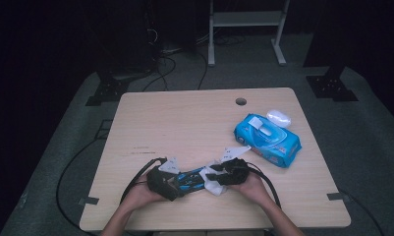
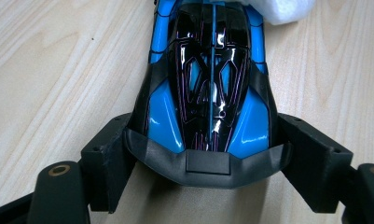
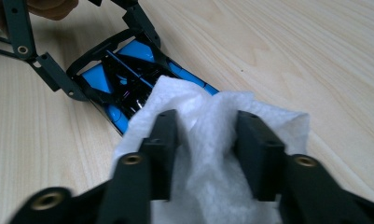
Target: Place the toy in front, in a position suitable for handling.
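Both of my forearms come in from the table's near edge, hands low and angled toward each other. My left gripper (image 1: 177, 184) has its black jaws pressed against the flanks of the glossy blue-and-black plastic toy car (image 2: 208, 88), gripping it at its dark bumper end; the car lies flat on the pale wood-grain table (image 1: 184, 118) between my hands. My right gripper (image 3: 205, 140) has a crumpled white wet wipe (image 3: 208, 154) bunched between its jaws, soft and fibrous, draped over the car's far end; the pads sit against the wipe, pinching it. Farther off to the right lies a blue soft plastic pack of wipes (image 1: 267, 140), with a small white rounded lid (image 1: 278, 118) just beyond it.
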